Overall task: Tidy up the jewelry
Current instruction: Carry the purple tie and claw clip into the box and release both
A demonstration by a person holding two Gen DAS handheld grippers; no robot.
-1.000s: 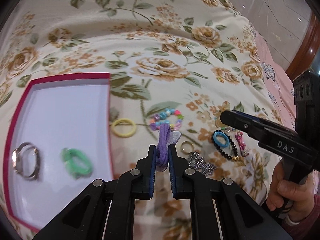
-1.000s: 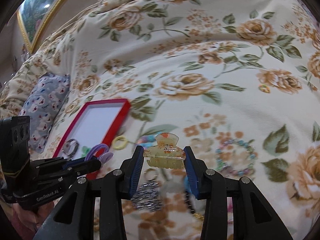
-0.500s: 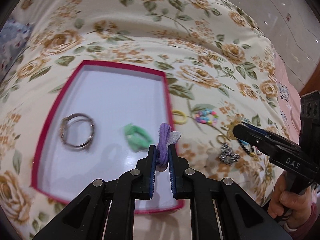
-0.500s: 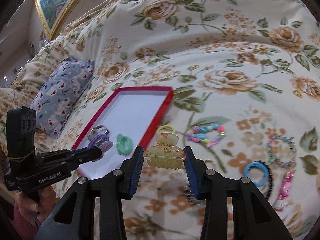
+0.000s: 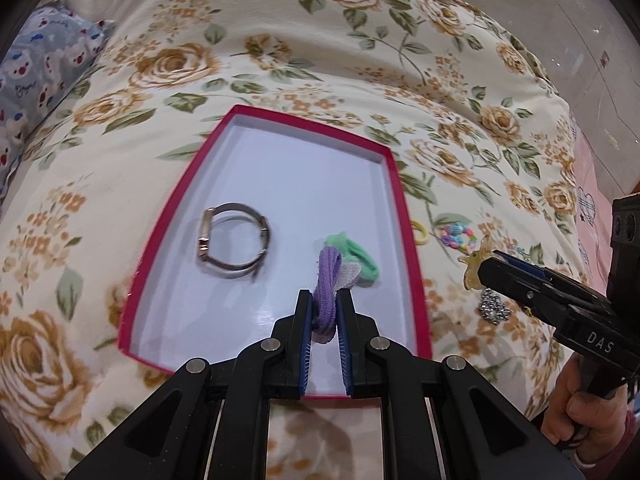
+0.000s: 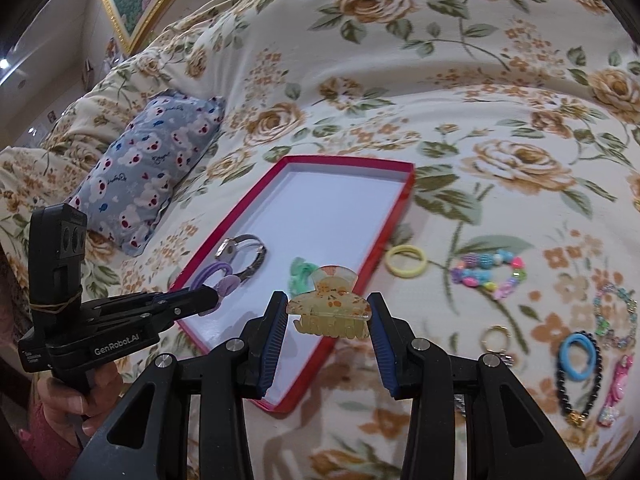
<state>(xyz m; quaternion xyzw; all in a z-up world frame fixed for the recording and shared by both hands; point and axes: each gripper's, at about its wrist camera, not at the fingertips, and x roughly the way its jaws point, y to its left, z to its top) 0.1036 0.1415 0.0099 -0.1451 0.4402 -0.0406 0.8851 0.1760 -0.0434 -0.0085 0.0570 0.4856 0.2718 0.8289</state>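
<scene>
My left gripper (image 5: 325, 312) is pinching a purple hair tie (image 5: 326, 280) between nearly closed jaws, above the near end of the red tray (image 5: 404, 216). My right gripper (image 6: 328, 320) clamps a yellow hair claw (image 6: 329, 306), jaws part-spread around it, over the tray's near right edge. Inside the tray lie a green scrunchie (image 5: 360, 258) and a metal bangle (image 5: 234, 246). Right of the tray, on the floral bedspread (image 6: 480, 100), lie a yellow hair ring (image 6: 406, 261) and a beaded bracelet (image 6: 488, 274).
</scene>
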